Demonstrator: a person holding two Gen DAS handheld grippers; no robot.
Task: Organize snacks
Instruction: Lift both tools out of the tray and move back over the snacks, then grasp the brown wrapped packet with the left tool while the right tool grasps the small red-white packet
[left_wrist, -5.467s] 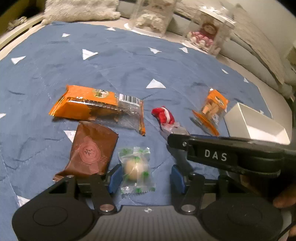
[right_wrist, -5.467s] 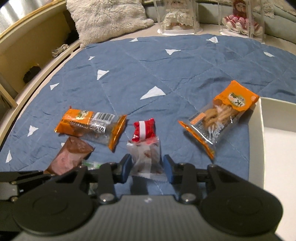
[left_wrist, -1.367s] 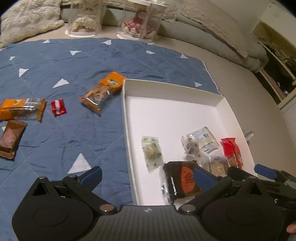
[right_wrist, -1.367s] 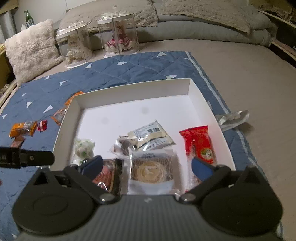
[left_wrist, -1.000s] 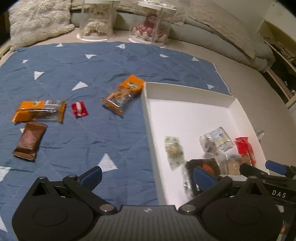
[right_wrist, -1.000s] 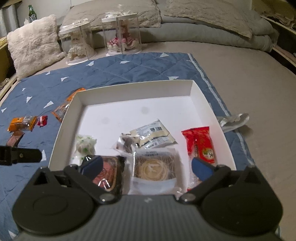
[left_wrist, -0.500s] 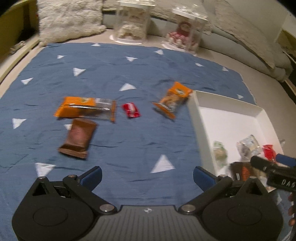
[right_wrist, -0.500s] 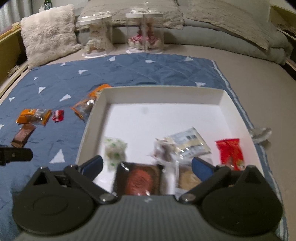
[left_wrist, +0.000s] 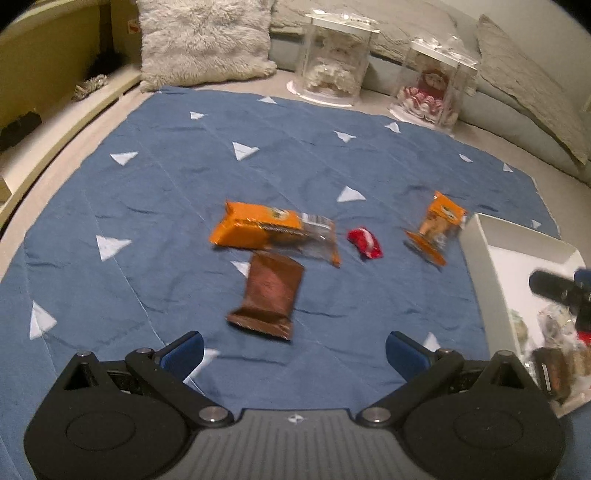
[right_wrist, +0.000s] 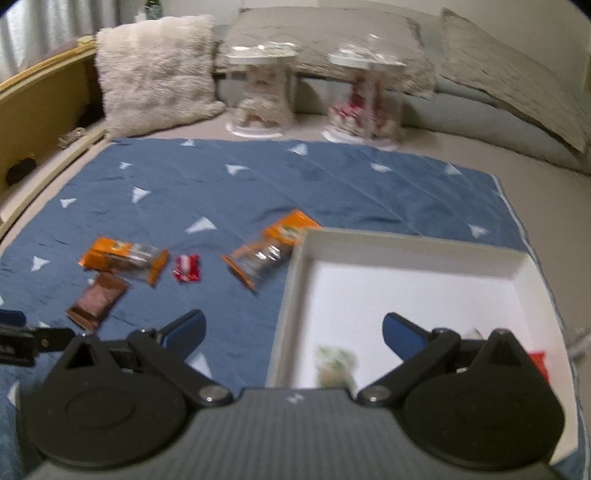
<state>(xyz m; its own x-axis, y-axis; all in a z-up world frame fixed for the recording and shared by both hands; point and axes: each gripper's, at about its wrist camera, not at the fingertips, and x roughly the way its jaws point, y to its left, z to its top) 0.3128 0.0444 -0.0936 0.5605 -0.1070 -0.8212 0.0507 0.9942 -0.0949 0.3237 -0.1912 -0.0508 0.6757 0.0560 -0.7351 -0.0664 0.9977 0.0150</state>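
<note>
Both our grippers hang empty over the blue mat, jaws spread wide.

From the left: our left gripper (left_wrist: 293, 350) holds nothing, its jaws far apart, and just ahead of it lies the brown packet (left_wrist: 270, 295), with the long orange pack (left_wrist: 273, 229) touching its far end. To the right of those we see the small red sweet (left_wrist: 365, 242), then the orange snack bag (left_wrist: 436, 228) just beside the corner of the white box (left_wrist: 476, 266). Our right gripper (right_wrist: 293, 328) is over the box's left wall, jaws equally wide and empty. Inside the box, a green-spotted sweet (right_wrist: 334, 363) lies near the front, and a red pack (right_wrist: 537, 360) sits at the right edge; the rest there is blurred.
</note>
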